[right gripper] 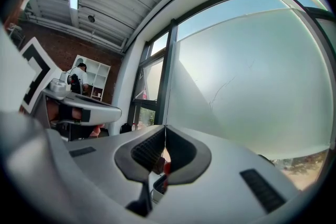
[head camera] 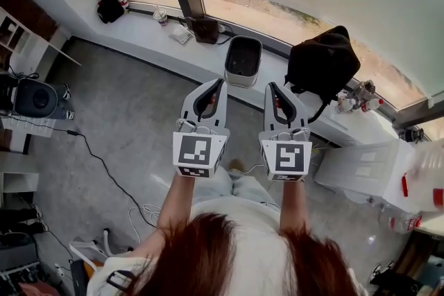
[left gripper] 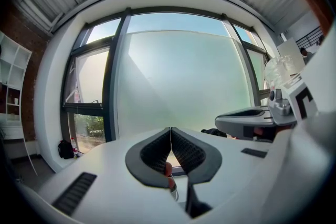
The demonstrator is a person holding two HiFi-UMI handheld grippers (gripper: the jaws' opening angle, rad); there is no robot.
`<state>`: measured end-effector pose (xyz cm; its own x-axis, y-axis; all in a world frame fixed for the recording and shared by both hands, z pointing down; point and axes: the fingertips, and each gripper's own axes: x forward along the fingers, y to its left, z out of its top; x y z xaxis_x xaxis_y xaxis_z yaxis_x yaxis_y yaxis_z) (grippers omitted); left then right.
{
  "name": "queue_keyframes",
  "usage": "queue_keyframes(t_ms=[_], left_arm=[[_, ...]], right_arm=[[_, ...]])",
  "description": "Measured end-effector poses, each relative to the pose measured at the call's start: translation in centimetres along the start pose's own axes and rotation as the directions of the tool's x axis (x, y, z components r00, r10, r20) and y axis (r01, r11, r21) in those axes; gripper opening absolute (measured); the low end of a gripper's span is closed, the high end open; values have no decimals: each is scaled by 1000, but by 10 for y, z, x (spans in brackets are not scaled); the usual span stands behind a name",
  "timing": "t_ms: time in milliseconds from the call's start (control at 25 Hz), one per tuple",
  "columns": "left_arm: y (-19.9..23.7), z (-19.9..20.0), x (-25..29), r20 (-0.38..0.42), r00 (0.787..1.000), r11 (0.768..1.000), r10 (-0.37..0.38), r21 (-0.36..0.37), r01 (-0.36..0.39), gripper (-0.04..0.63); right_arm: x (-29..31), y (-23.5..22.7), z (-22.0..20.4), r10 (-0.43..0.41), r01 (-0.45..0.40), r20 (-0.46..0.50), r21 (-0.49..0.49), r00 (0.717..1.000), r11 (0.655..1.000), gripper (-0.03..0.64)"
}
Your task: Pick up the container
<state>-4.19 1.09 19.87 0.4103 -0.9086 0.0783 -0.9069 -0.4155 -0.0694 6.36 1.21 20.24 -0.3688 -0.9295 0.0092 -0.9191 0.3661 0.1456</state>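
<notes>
You are holding both grippers up toward the big frosted window [left gripper: 178, 76], which is filling each gripper view at 12 o'clock. Only the head view is showing the grey floor [head camera: 125, 121], one black bag [head camera: 322, 62] at 1 o'clock on the sill and one grey bin [head camera: 243, 60] at 12 o'clock below it. The clear container [head camera: 429, 173] with red clips is sitting blurred at 3 o'clock, well apart from both grippers. Only the right gripper view is showing a person [right gripper: 79, 77] by white shelves at 9 o'clock. The left gripper [head camera: 222, 81] and right gripper [head camera: 272, 85], two in all, are keeping their jaws pressed together on nothing. Each is carrying one cube with black-and-white square markers.
</notes>
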Motion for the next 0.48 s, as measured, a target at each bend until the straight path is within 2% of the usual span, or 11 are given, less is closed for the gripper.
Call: queue_keyframes(t_ms=[480], left_arm=[[3, -20, 25, -38, 999, 1000, 14, 1, -14, 17]], right_arm=[[21, -17, -30, -2, 3, -46, 9, 999, 1000, 26]])
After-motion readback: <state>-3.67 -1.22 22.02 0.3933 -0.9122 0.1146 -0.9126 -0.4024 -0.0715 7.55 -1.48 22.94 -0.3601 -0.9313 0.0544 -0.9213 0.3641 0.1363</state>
